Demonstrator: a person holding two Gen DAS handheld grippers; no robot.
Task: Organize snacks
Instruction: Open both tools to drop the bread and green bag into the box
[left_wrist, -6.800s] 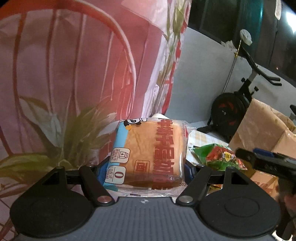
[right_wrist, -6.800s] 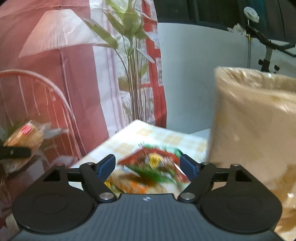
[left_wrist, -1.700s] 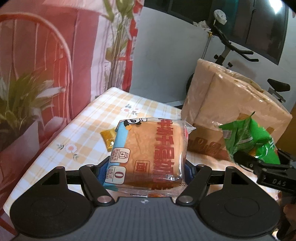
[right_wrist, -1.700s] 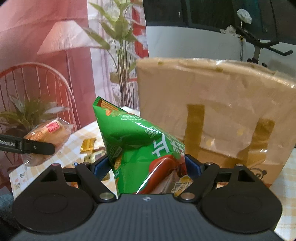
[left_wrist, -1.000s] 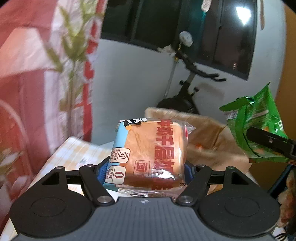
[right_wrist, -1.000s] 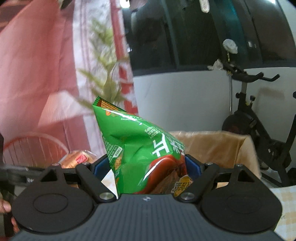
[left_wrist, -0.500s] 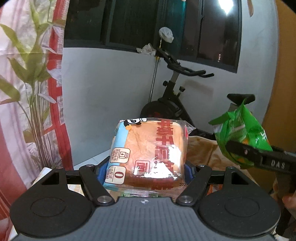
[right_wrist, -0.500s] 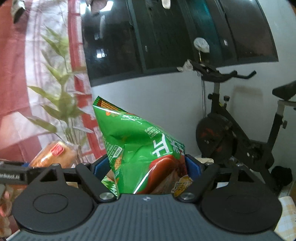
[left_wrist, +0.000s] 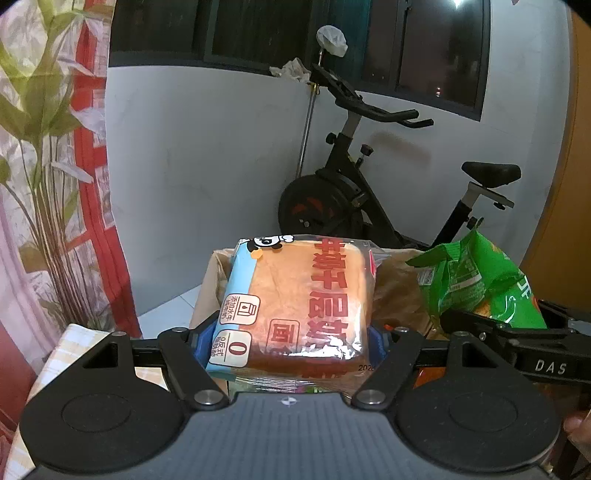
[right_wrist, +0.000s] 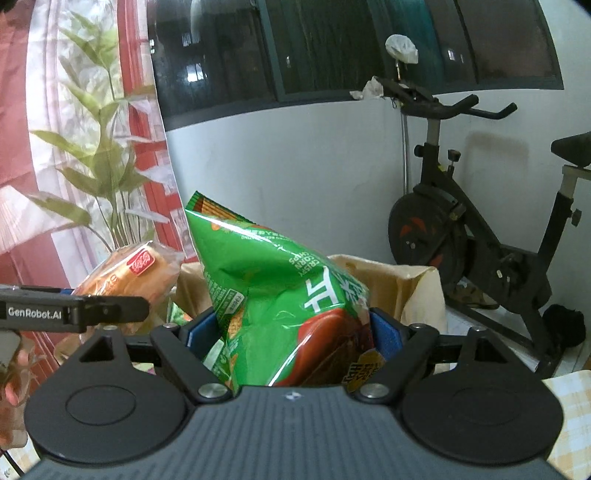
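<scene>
A: What is the left gripper pinching?

B: A square, glossy plastic-wrapped bread pack, above the open brown paper bag.

A: And the right gripper?

B: Clamped on a crinkled, shiny green chip bag, over the same bag's soft, rumpled rim.

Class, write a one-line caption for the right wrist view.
Right tongs grip a green chip bag above an open brown bag.
</scene>
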